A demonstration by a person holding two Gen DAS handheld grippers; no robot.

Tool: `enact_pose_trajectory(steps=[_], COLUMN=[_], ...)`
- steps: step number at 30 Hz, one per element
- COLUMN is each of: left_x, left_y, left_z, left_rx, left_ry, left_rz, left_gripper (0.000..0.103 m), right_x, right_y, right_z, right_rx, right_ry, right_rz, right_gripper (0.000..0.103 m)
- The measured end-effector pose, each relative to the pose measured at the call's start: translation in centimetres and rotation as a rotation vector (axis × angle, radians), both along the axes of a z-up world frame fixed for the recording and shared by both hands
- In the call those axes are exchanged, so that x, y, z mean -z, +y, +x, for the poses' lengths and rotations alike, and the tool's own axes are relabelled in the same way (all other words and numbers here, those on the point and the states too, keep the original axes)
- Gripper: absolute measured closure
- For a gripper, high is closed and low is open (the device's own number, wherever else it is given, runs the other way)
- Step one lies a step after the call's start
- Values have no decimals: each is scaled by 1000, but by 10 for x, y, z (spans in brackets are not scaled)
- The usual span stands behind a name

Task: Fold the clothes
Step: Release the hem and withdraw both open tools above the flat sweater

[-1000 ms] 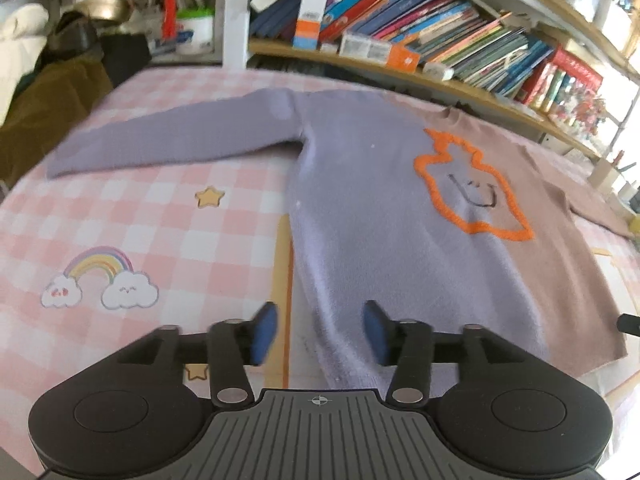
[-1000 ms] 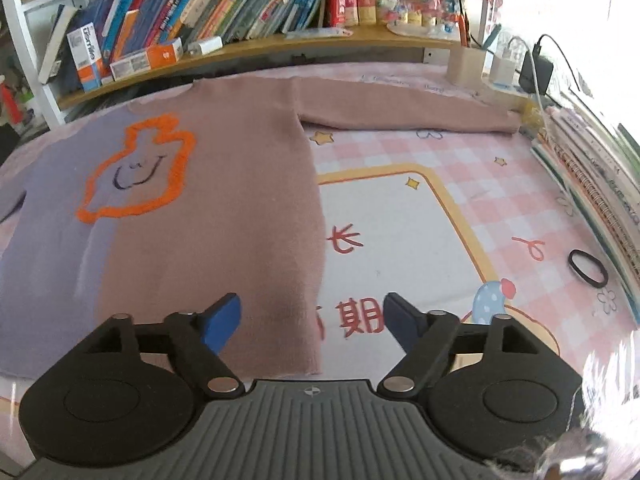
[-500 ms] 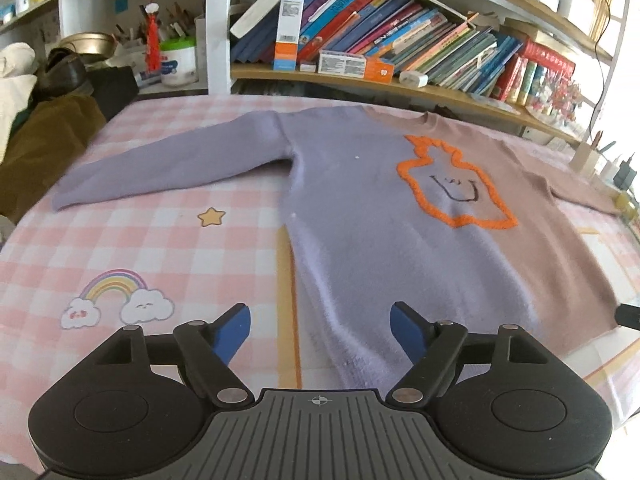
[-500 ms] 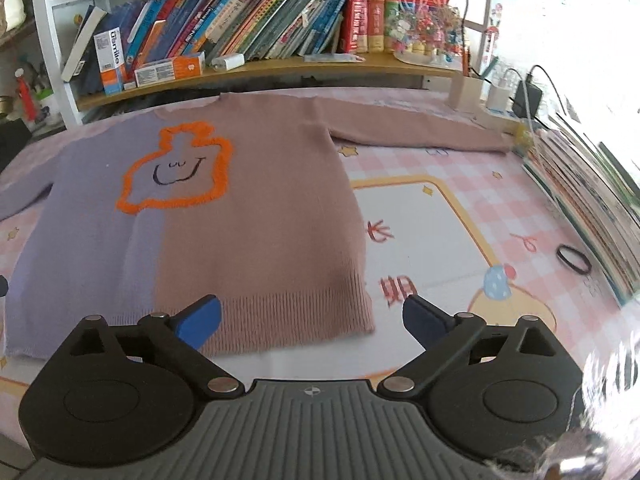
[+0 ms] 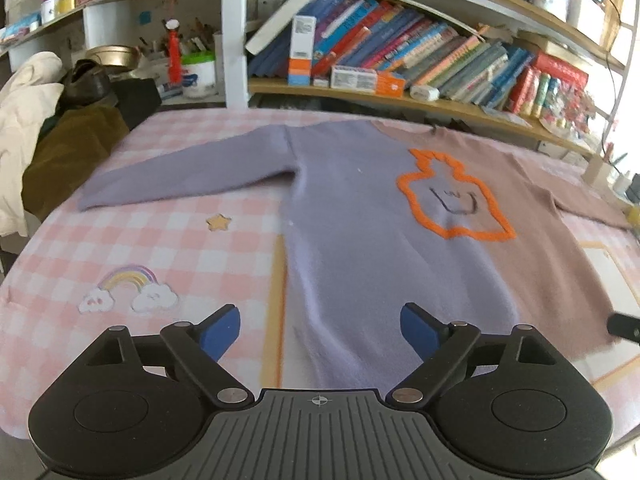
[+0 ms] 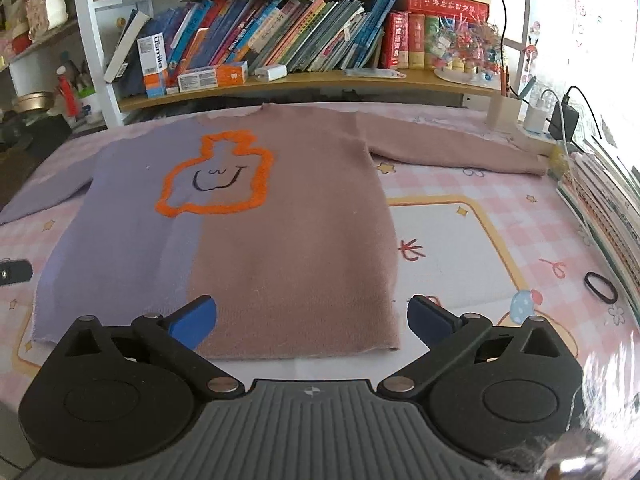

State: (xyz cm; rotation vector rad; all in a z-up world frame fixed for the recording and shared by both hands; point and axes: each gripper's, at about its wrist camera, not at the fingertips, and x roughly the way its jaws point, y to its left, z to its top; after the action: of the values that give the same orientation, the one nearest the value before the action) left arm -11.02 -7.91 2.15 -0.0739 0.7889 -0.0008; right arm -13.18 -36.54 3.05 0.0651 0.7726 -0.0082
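Sweater (image 6: 256, 240): spread flat, front up, sleeves out left and right, ready for folding | left gripper (image 5: 320, 330), right gripper (image 6: 312, 322): jaws just widened, empty, above near hem | table (image 6: 460, 248)

Sweater (image 6: 280, 240) spread flat, front up, on bench with pink checked cover (image 6: 520, 208). Two-tone knit: one half lilac, other half dusty pink-brown, colours meeting down centre. Orange fuzzy outline (image 6: 216, 176) on chest, small black smiling face inside. Both sleeves stretched out sideways: lilac sleeve (image 5: 188, 176), pink-brown sleeve (image 6: 452, 148). Neck toward bookshelf, ribbed hem (image 6: 304, 344) nearest cameras, lying straight. Unfolded.
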Motion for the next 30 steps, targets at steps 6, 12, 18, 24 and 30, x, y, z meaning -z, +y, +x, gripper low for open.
enact_pose_trajectory(steps=[6,12,18,24,30], left_x=[2,3,1,4,3], left_y=[-16,-29,-37,-25,9], left_z=[-13,-19,-15,-8,15], left_rx=[1,-6,18,43,67], left_ry=[19,41,32,12,30], left_rz=[11,19,20,10,-12], left_gripper=[13,13,13,9,9], right_x=[6,7,0,-2,-3], right_y=[-14,-17,-15,-11,15], right_z=[-4,-3,0,5,5], right_rx=[-13,-36,-38,35,92], right_ry=[11,13,-11,-21,-4], right_rz=[22,32,26,38,39], right_gripper=[0,0,0,0,0])
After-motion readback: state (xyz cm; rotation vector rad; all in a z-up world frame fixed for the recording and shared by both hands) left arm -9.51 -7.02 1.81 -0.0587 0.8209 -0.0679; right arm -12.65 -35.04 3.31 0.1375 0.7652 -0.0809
